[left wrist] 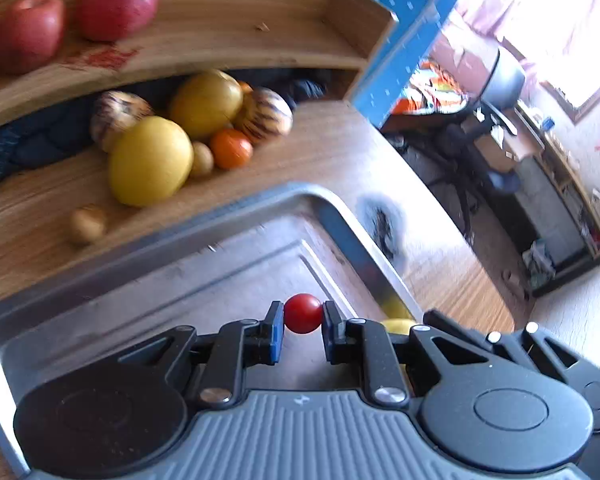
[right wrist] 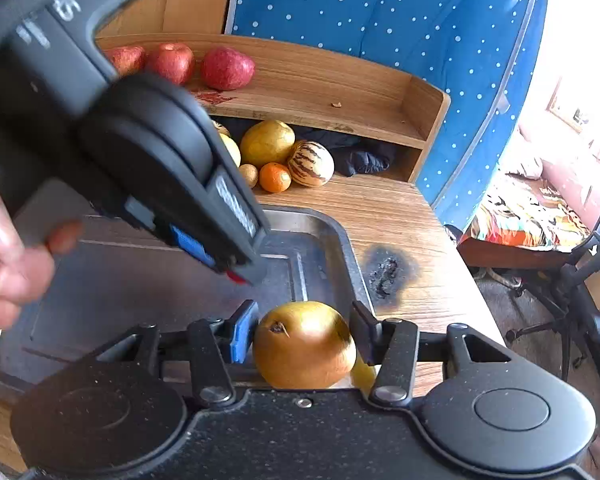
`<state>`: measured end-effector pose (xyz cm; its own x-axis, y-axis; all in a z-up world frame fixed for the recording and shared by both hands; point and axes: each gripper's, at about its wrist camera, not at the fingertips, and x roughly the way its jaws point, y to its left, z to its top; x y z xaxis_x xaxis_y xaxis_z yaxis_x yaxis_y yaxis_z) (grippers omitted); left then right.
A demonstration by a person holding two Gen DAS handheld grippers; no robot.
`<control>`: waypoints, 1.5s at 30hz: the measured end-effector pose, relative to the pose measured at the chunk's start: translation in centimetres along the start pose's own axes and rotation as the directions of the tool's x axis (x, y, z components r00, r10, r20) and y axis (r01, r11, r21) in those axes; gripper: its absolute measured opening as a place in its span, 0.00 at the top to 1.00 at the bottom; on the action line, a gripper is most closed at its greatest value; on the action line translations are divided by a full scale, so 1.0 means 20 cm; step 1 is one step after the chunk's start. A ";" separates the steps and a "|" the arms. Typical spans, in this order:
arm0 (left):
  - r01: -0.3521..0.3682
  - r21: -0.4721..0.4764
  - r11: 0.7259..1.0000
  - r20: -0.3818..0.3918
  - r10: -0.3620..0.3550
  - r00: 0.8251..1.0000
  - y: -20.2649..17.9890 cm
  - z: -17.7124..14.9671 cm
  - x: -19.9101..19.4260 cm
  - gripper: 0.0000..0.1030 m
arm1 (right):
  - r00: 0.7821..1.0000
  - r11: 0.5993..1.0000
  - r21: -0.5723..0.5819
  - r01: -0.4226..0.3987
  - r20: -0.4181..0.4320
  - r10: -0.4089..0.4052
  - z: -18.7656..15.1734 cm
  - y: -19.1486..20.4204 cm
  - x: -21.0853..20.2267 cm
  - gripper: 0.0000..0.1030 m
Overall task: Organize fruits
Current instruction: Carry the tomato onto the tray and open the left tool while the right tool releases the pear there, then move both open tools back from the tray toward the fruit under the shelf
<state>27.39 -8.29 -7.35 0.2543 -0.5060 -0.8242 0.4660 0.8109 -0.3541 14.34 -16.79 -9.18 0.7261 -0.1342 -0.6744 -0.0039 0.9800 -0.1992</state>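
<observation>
both grippers loaded over the tray, fruit bound for the shelf.

left gripper [left wrist: 303, 320] with fingers clamped on a cherry tomato [left wrist: 302, 313], held above the near right part of the tray [left wrist: 100, 280]; right gripper [right wrist: 304, 330] with fingers set either side of a pear [right wrist: 304, 346] at the tray's near right corner, seemingly pinching it, though contact on the right side cannot be told for sure. tomato likely light, thin-skinned, easily burst: gentle squeeze across its middle. pear probably heavier, firm, smooth and round, apt to slip: hold at the widest girth. counted on the shelf [right wrist: 320, 92]: three apples [right wrist: 227, 68] up top; below, two striped melons [left wrist: 268, 114], two large yellow fruits, one orange [right wrist: 275, 177], two small tan fruits in the left view, more possibly hidden. dark burn mark [right wrist: 388, 272] on the counter [right wrist: 380, 208] right of the tray.
</observation>
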 end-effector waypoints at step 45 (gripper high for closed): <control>-0.431 -0.137 0.892 -0.018 0.433 0.901 0.15 -0.73 -0.56 0.02 | 0.933 0.933 -0.037 -0.359 -0.053 0.357 -0.26 0.16 -0.33 0.01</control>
<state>13.53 4.06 -5.51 0.4157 -0.0999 -0.9040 0.1903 0.9815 -0.0209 5.94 -13.62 -9.02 0.6393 0.2170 -0.7377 -0.2895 0.9567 0.0306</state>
